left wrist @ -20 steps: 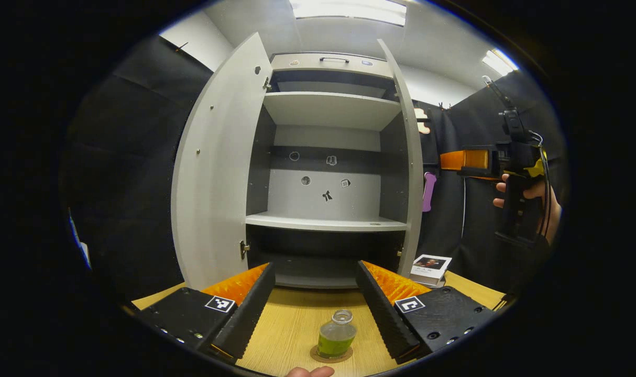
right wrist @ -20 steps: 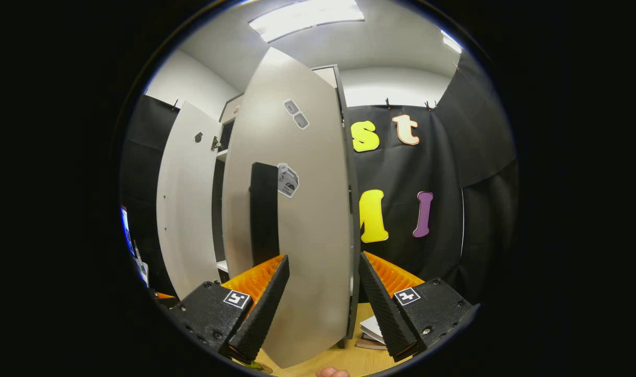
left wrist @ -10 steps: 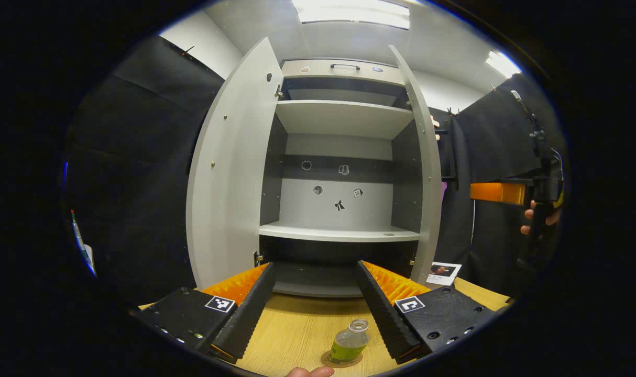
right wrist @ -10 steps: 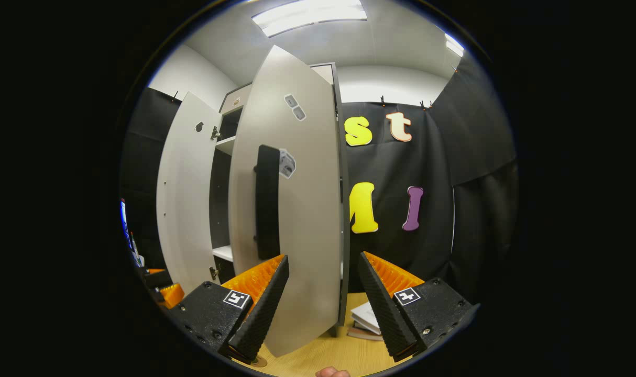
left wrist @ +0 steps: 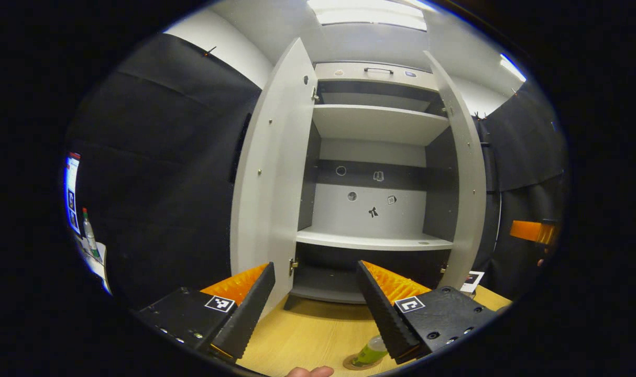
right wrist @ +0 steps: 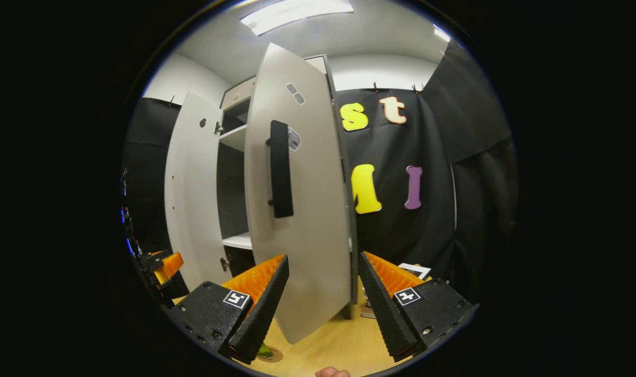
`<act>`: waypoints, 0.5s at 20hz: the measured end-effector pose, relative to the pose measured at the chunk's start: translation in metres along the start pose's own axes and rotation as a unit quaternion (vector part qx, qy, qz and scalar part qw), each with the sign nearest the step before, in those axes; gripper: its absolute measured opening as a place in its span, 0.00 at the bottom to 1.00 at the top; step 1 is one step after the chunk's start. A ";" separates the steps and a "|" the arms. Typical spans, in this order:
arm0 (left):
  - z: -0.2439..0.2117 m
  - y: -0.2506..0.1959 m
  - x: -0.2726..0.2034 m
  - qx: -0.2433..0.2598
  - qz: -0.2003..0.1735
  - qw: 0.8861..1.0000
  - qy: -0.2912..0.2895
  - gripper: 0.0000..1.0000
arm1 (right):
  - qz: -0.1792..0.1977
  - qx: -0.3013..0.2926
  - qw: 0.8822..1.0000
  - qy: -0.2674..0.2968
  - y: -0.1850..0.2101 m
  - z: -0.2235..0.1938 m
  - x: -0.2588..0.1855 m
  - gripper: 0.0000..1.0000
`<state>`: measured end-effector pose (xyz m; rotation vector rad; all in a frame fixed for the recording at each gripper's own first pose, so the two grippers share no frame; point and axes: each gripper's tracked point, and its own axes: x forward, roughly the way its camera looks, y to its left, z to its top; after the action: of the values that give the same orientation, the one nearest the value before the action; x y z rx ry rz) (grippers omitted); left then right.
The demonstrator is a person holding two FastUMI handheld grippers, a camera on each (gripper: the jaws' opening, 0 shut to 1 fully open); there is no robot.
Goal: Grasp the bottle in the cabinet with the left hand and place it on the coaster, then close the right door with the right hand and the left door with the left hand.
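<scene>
**Bottle Set Down; Both Cabinet Doors Found Open**

The small clear plastic bottle of green liquid (left wrist: 371, 350) was observed standing on the round brown coaster (left wrist: 361, 362), on the wooden tabletop (left wrist: 318, 335) in front of the grey two-door cabinet (left wrist: 375, 157). The left gripper (left wrist: 313, 309) was seen released, jaws spread and empty. The right gripper (right wrist: 323, 303) was likewise seen spread, nothing held, facing the cabinet's grey right door (right wrist: 302, 220). That door was judged stiff, light and smooth-faced; its black vertical bar handle (right wrist: 280, 168) was considered the surest purchase. The grey left door (left wrist: 273, 173) was found wide open.
</scene>
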<state>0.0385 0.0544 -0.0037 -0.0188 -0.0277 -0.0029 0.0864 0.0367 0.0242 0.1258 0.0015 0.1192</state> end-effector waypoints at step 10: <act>-0.013 0.013 -0.014 -0.001 0.014 1.000 0.010 0.95 | 0.016 0.008 1.000 -0.009 0.028 0.025 0.044 0.82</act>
<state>0.0250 0.0674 -0.0176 -0.0212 -0.0065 0.0257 0.1267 0.0662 0.0525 0.1420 -0.0170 0.1508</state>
